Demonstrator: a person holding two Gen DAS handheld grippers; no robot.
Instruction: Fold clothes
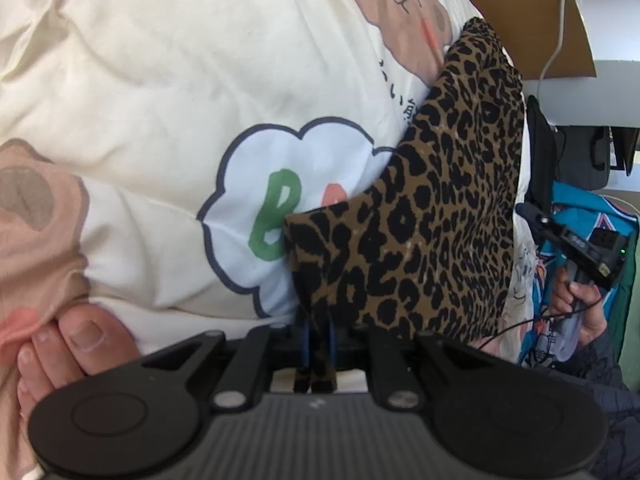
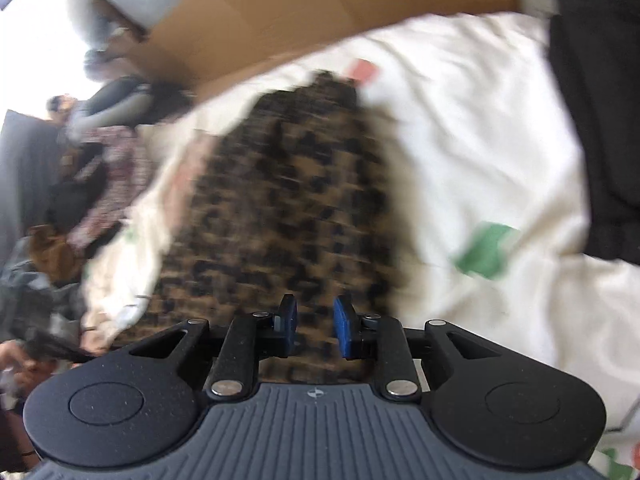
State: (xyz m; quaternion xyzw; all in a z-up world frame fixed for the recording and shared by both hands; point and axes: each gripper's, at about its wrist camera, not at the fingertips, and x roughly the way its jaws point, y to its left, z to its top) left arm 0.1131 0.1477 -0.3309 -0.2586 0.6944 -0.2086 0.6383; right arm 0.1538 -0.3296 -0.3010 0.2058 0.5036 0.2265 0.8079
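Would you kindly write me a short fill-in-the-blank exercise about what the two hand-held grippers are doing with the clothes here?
1. The left hand-held gripper is shut on the ____-print garment.
2. The right hand-held gripper has its blue pads ____, holding nothing.
3. The garment lies on a cream bedcover printed with a green letter ____.

Missing words: leopard; apart; B

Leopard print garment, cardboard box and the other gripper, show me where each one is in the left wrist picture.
leopard print garment (image 1: 432, 216): left wrist view, middle of the spotted cloth.
cardboard box (image 1: 532, 12): left wrist view, brown flap at top.
right gripper (image 1: 576, 246): left wrist view, black body above the hand.
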